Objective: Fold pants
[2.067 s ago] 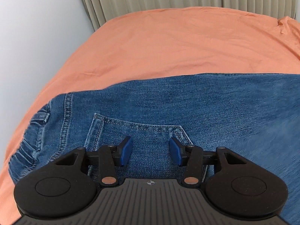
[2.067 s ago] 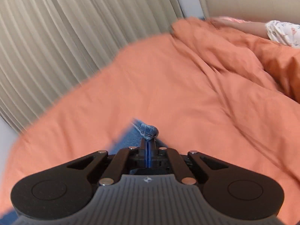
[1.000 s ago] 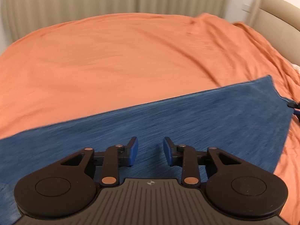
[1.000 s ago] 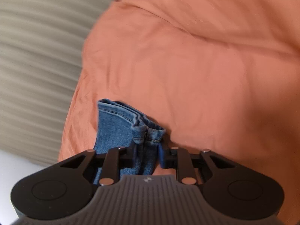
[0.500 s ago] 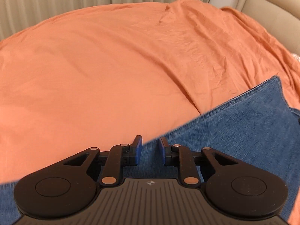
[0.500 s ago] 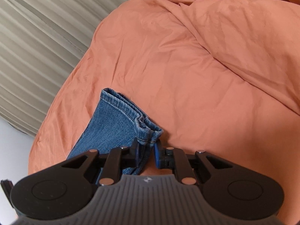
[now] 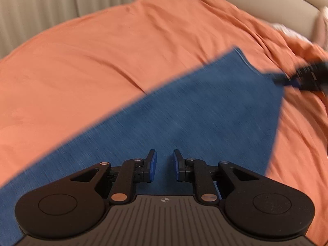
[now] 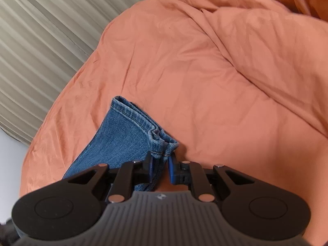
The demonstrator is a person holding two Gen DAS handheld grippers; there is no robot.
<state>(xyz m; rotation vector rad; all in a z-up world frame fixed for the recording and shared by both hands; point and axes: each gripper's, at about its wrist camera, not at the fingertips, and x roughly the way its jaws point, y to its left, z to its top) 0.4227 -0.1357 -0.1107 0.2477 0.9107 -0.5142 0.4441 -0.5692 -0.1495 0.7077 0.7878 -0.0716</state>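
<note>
Left gripper (image 7: 163, 165) has shifted along the jeans (image 7: 184, 110), jaws closing, nothing pinched; right gripper (image 8: 159, 165) clamps the hem ahead (image 8: 155, 137); next: grip, fold over.

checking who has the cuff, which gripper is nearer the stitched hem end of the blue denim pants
Right. The right gripper has the hem bunched between its fingers. The left gripper hovers over the leg of the pants, far from the hem, jaws closing on nothing.

We see each tool, left (image 7: 163, 165) and right (image 8: 160, 167), as matte black linkage arms with copper-coloured rivets and blue pads (image 7: 152, 165). Both carry round black side housings and a ribbed grey centre plate (image 8: 164, 221) with a small compass-like mark.
</note>
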